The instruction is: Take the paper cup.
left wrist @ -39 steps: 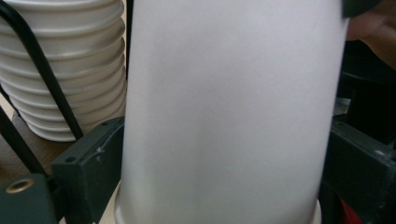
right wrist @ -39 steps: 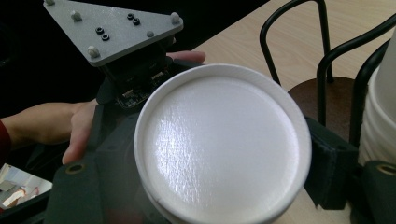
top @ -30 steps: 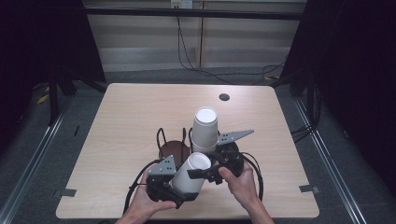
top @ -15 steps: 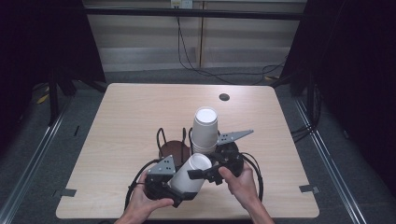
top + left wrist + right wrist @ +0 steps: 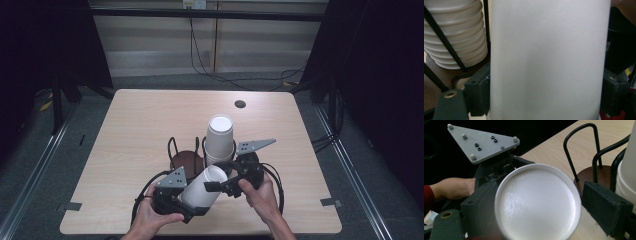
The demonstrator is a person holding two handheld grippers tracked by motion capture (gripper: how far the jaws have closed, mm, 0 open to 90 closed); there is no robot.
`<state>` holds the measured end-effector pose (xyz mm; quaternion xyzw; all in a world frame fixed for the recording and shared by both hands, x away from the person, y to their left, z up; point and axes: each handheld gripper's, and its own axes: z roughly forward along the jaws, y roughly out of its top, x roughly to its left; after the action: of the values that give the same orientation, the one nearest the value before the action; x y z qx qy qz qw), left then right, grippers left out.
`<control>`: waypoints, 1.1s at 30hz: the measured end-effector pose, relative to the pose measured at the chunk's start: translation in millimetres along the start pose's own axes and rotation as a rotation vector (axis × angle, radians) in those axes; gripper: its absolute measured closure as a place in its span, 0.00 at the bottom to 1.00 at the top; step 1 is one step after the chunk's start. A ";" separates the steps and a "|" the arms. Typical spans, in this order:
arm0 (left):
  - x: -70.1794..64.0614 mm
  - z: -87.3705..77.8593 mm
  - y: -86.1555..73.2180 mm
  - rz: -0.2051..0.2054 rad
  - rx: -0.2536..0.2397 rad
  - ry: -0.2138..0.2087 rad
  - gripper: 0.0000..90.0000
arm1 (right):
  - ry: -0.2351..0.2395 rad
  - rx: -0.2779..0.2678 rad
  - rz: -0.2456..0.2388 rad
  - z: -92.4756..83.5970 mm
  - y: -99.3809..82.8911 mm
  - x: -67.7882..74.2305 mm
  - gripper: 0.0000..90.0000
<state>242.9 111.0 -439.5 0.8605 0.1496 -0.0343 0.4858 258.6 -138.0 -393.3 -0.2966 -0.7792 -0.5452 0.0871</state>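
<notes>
Pale wood table (image 5: 125, 130) under a dark surround: in the high view a rack (image 5: 187, 159) stands mid-table with a stack (image 5: 220, 136) of upturned white cups in it, just beyond the fingers of both grippers. Nearer the person, one cup (image 5: 202, 187) lies on its side in the air between the left gripper (image 5: 192, 197) and the right gripper (image 5: 225, 182), its base toward the right one. In the left gripper view the cup (image 5: 549, 60) runs straight up between the fingers (image 5: 477, 92). The left gripper (image 5: 546, 95) has just been closing its jaws, and both pads now sit against the cup's wall, so it has a hold. The stack (image 5: 454, 32) is beside its left finger, beyond the tips. In the right gripper view the cup's round base (image 5: 537, 202) faces the camera between the fingers (image 5: 606, 207) of the right gripper (image 5: 541, 207). One pad looks just clear of the base rim and the other is hidden behind the cup, so I cannot tell whether this gripper still presses. With the left now clamped, the cup looks ready to pass over, and the right should be able to let go.
</notes>
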 end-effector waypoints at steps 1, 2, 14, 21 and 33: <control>0.5 -1.7 0.2 -0.003 -0.001 0.000 0.19 | -0.001 -0.003 -0.001 -0.7 0.0 0.0 0.15; 1.2 -4.9 0.6 -0.004 -0.007 0.001 0.19 | 0.001 -0.006 -0.001 -1.7 0.0 -0.2 0.15; 10.6 -29.7 2.4 0.002 0.031 0.048 0.19 | 0.028 -0.016 -0.018 -4.6 -3.2 -1.7 0.15; 13.0 -36.0 4.7 0.021 0.082 0.057 0.19 | 0.035 0.012 -0.037 -3.2 -5.6 -3.0 0.15; 11.3 -32.5 5.0 0.078 0.209 0.084 0.19 | 0.031 0.093 -0.062 -1.1 -10.2 -5.8 0.15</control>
<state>252.4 138.6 -420.6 0.9124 0.1318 0.0055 0.3874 257.5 -143.5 -403.7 -0.2594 -0.8112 -0.5153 0.0960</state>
